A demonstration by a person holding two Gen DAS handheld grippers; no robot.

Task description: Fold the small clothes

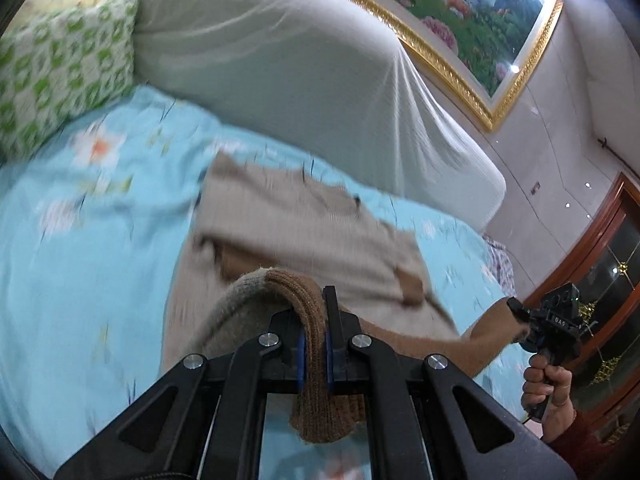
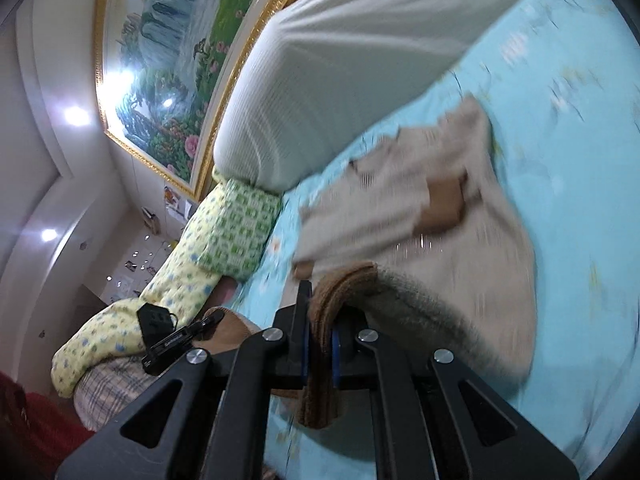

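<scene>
So, starting at the jaws: the left gripper [image 1: 316,344] is clamped tight on the darker brown ribbed hem of a beige knitted sweater [image 1: 304,220], with the blue pads pressed into the knit from both sides and a loop of the hem hanging out below, lower centre of the left wrist view. Same story on the other side: the right gripper [image 2: 320,344] is pinched on a bunched brown ribbed edge of the same sweater [image 2: 460,240], lower centre of the right wrist view.

From both grips the fabric is lifted off the bed and runs away toward the middle of each frame, where the rest of the sweater is spread on a light blue floral bedsheet [image 1: 80,260]. A brown cuffed sleeve is seen folded across the body of the garment. Everything around there is pretty motion-blurred, so finer detail can't be made out.

In the left wrist view, the right gripper [image 1: 520,312] is also spotted at the right edge of the frame, gripped by a bare hand [image 1: 546,384].

Further out, a big cream-covered headboard [image 1: 300,60] is seen behind the sheet, a green-and-white checked pillow [image 1: 60,76] sits at upper left, and a gold-framed landscape painting [image 1: 460,8] hangs across the top right.
</scene>
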